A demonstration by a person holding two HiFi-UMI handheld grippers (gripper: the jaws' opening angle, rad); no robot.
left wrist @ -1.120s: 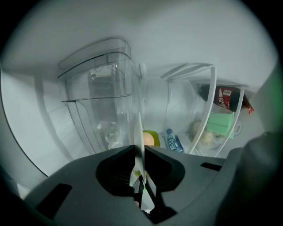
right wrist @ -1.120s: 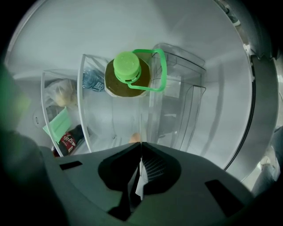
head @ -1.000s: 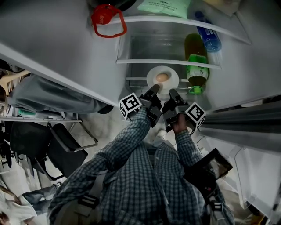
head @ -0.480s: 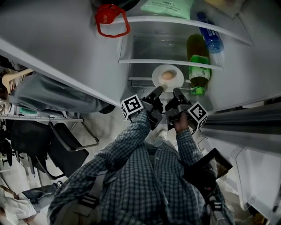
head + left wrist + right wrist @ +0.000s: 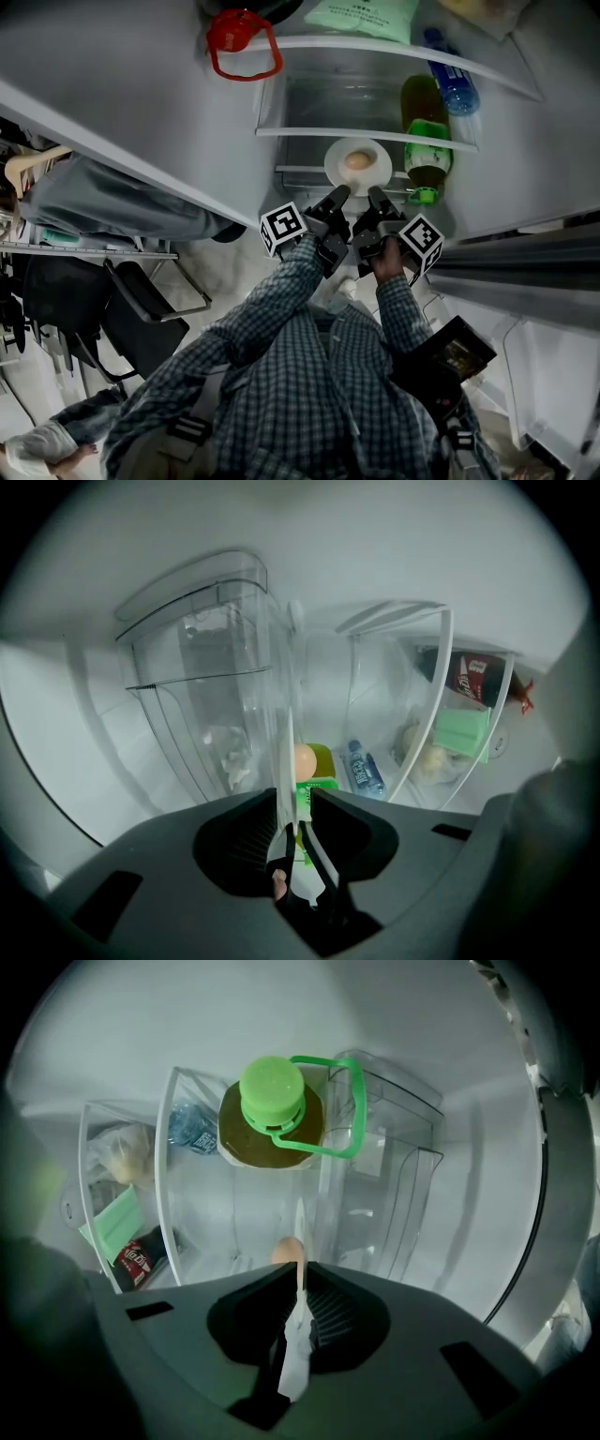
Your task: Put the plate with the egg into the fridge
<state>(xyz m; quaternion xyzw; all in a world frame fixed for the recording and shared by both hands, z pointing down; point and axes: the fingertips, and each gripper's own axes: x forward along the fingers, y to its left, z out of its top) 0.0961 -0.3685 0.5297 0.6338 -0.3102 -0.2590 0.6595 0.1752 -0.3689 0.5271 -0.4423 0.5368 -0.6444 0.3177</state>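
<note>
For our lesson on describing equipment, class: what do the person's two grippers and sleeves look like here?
The left gripper and right gripper are chunky black bodies, each tapering to two jaws with ribbed inner faces. Each carries a white cube with black square markers: left cube, right cube. The left sleeve and right sleeve are blue-grey checked shirt cloth.
</note>
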